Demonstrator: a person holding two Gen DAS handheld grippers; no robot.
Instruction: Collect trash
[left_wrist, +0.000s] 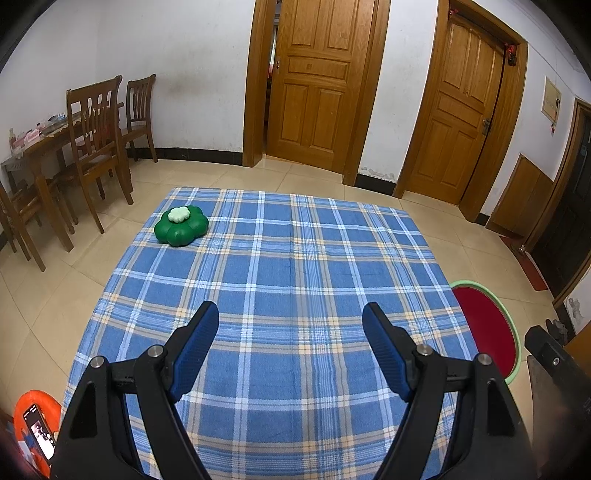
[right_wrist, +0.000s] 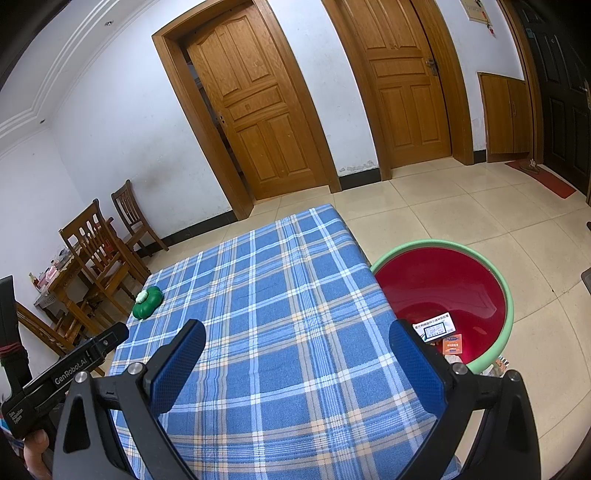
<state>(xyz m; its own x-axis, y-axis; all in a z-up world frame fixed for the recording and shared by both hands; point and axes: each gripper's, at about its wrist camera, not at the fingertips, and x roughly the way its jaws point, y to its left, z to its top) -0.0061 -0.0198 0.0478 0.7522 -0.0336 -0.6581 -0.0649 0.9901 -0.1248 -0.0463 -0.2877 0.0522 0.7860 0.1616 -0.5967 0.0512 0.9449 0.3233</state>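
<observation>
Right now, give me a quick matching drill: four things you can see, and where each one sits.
Things:
1. green flower box
2. white card
3. phone
4. left gripper

Places:
A. inside the red bin
B. open, above the near tablecloth
C. far left corner of the tablecloth
D. on the orange stool

Pairs: 1-C, 2-A, 3-D, 4-B

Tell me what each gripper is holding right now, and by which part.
Nothing is held. The left gripper and the right gripper are both open above the blue plaid tablecloth, with only cloth showing between their fingers.
</observation>
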